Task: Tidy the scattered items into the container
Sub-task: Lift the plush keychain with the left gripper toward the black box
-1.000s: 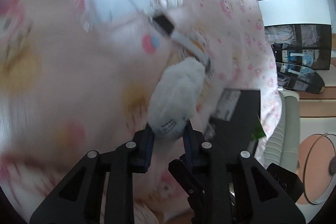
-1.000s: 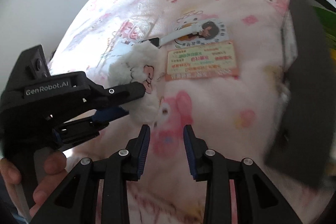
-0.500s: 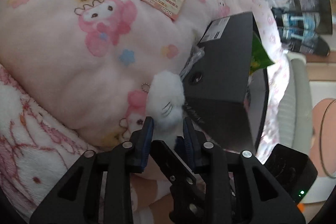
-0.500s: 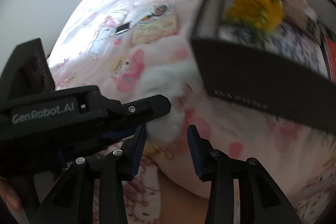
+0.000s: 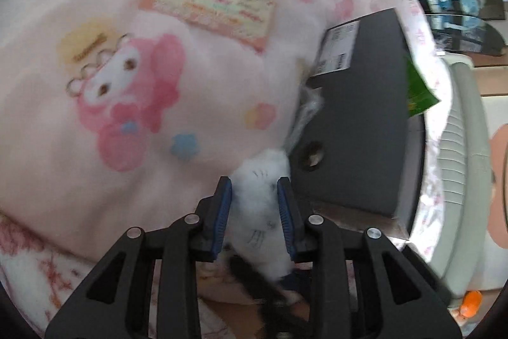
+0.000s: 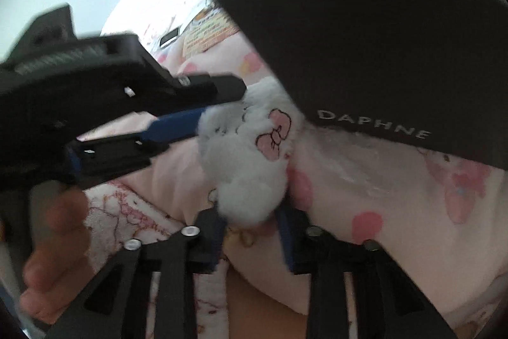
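Left gripper [image 5: 254, 199]: blue ribbed pads clamped on the white plush toy [image 5: 258, 196], fluffy, with a stitched pink bow on it.
Right gripper [image 6: 250, 231]: jaws parted, one each side of the plush toy's lower end; whether they press it, I cannot tell.
Plush toy's place: just beside the outer wall of the dark box [image 6: 381, 53], above the blanket.
Dark box: matte, stiff, lettered DAPHNE, with a round hole in one side.
Blanket [image 5: 127, 84]: soft pink fleece, cartoon print.
Printed card [image 5: 209, 5]: flat, rectangular, lying on the blanket.
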Motion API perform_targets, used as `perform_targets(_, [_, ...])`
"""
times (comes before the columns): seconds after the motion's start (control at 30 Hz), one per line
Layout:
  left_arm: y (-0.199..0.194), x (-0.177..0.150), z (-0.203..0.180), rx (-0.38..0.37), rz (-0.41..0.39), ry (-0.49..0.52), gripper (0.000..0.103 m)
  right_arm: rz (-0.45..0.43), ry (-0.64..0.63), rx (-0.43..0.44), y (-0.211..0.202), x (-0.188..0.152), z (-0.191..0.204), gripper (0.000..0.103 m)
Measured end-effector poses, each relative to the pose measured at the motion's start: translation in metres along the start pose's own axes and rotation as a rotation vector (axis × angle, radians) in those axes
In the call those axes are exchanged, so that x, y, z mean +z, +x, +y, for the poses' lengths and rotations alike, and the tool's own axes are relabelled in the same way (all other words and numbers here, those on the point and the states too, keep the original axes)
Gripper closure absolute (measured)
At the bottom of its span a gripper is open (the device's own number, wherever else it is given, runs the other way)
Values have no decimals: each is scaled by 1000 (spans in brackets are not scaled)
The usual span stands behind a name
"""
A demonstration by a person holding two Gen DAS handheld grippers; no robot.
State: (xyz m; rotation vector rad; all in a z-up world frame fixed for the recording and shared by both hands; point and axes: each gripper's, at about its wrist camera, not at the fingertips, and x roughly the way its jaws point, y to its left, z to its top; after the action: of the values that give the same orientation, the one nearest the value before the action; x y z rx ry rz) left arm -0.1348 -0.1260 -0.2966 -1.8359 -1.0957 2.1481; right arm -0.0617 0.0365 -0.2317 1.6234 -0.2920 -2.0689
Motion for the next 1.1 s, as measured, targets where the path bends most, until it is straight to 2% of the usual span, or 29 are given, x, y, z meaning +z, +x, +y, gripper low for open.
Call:
perform_targets(0.1, [-4, -11, 4, 7, -4, -18, 77, -14, -13, -31, -12, -2, -5, 83])
perform_targets(0.17, [-8, -19, 3, 12, 0, -16, 78, -6, -13, -22, -15, -1, -12, 83])
perform_targets(0.33, [-7, -36, -5, -9, 75, 18, 78, -14, 30, -21, -32, 0, -32, 86])
perform_targets(0.47, [-20, -26, -6, -23, 28, 43, 77, -80, 24, -126, -58, 0, -39, 85])
perform_targets(0.53, [-22, -16, -5, -42, 21, 48, 77, -106, 87, -81, -60, 2, -50, 84])
perform_targets(0.6, [-25, -6, -4, 34, -29, 60, 77, -53, 144, -5, -51, 1, -55, 84])
perform_targets(0.77, [-11, 17, -1, 68, -50, 66, 76, -23, 127, 83, -48, -5, -43, 84])
perform_targets(0.83, [-3, 19, -2, 89, -38, 93, 76, -4, 126, 94, -44, -6, -39, 83])
perform_targets(0.93, [3, 9, 1, 31, 8, 92, 77, 13, 102, 98, -39, -7, -32, 84])
perform_targets(1.03, [-5, -5, -2, 28, 15, 123, 78, -9, 139, 72, -40, -5, -38, 84])
perform_targets(1.1, [-10, -15, -3, -5, 67, 132, 78, -44, 153, 39, -48, -4, -42, 84])
